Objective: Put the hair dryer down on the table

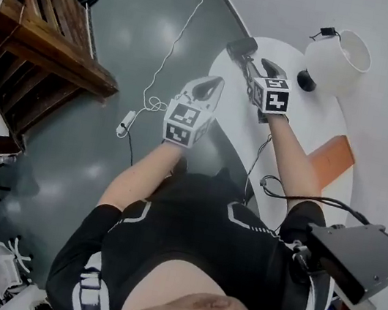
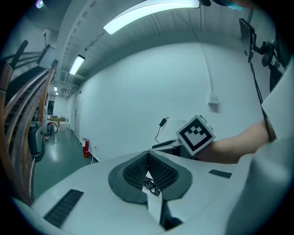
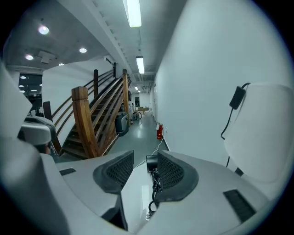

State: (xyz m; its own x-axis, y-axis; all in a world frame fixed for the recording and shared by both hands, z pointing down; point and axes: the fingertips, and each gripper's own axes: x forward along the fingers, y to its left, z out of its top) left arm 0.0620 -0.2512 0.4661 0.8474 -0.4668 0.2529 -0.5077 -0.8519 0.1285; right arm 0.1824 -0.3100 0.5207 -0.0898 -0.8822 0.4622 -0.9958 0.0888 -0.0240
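Two risks stand out, and both concern the hair dryer (image 1: 241,47), which lies at the far rim of the round white table (image 1: 339,113), just ahead of the right gripper (image 1: 259,69). That gripper's jaws stand partly apart. The dryer's dark body rests against one pad and the other pad is clear of it, so nothing is clamped. The cord (image 3: 156,183) runs down through the gap between the pads, so a careless pull back could snag it and drag the dryer along. Because the dryer sits so near the edge, a nudge outward would likely tip it to the floor, where a white cable (image 1: 168,57) and a power strip (image 1: 123,128) lie. The left gripper (image 1: 210,85) hangs over the floor beside the table, pads pressed together with nothing between them, and is well out of the way. Room is freest toward the person. The lamp (image 1: 340,61) crowds the table's far right, while the wooden staircase (image 1: 44,35) is well apart on the left.
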